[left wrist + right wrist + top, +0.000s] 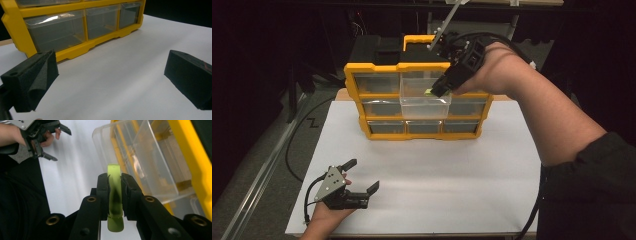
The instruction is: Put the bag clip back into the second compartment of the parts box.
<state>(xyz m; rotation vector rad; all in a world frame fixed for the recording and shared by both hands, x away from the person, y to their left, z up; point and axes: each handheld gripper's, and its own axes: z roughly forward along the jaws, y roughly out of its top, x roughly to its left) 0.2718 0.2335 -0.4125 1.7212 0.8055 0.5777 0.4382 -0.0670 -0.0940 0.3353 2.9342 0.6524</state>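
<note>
My right gripper pinches a green strip flat between its jaws, poised over the pulled-out clear drawer of the yellow organizer for dropping; my left gripper rests wide, clear.

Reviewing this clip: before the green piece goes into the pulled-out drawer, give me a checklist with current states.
1. Right gripper clamps the green piece: ok.
2. Middle drawer of the organizer pulled out: ok.
3. Piece above the drawer opening: ok, roughly at its rear.
4. Drawer has room: ok; it looks empty.
5. Left gripper away from the organizer, jaws open: ok.
</note>
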